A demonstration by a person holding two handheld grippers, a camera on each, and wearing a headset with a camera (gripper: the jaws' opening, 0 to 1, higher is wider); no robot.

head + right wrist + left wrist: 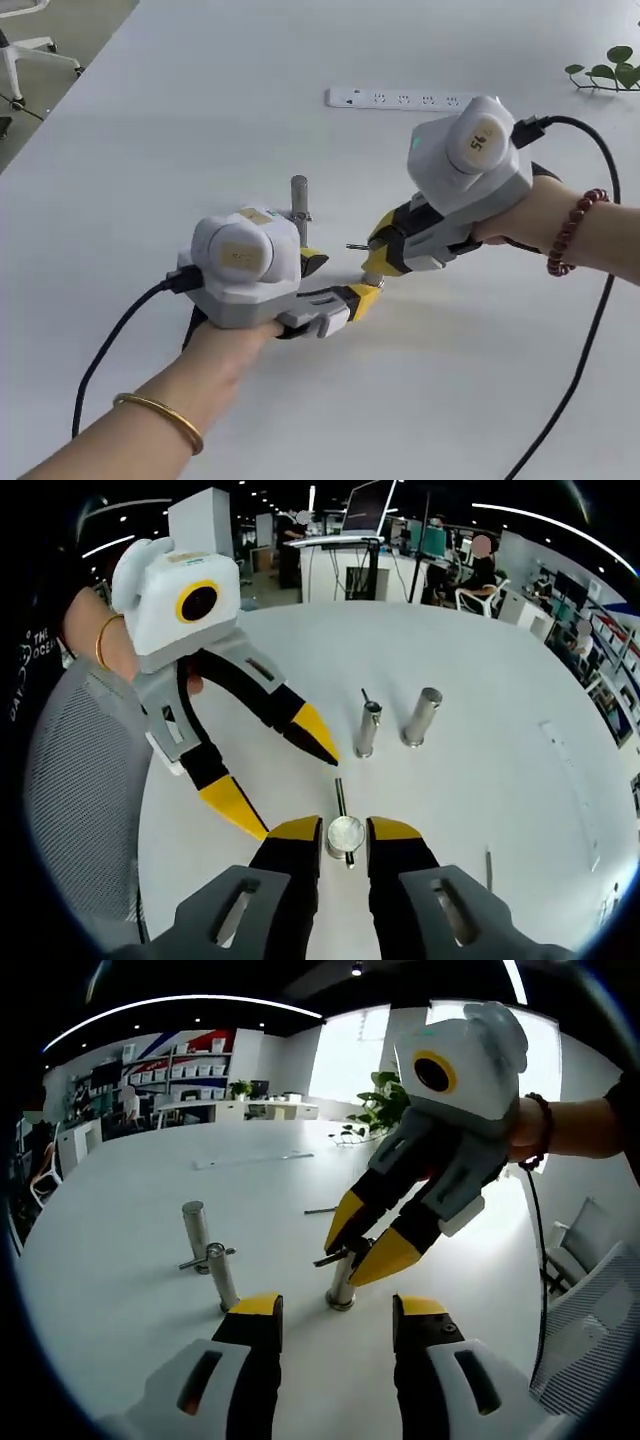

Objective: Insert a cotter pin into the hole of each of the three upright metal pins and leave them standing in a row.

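Left tool (340,1308): The jaws are held apart with nothing gripped. They are set low on either side of the near metal pin's foot and are not seen to touch it. This is judged a guard in case the pin tips.
Two far metal pins (195,1228): Both are left standing upright on the bench (120,1290), close together and apart from the work, so the row is kept. A fitted cotter pin (205,1257) is seen across the head of the nearer one. Whether the other has one cannot be told.
Loose cotter pin (330,1257): It is seen level at the head of the near pin, with one end sticking out to the side. It is probably placed that way to line up with the cross hole. How far it has entered cannot be told.
Near metal pin (342,1282): It stands upright on its base, just ahead of the left tool's jaws, and is the task's thing in hand.
Right tool (345,830): It is brought down steeply from above. Its jaws are closed against both sides of the near pin's round head, apparently so the head is held steady.
Progress: At least one pin is done and one is being fitted.
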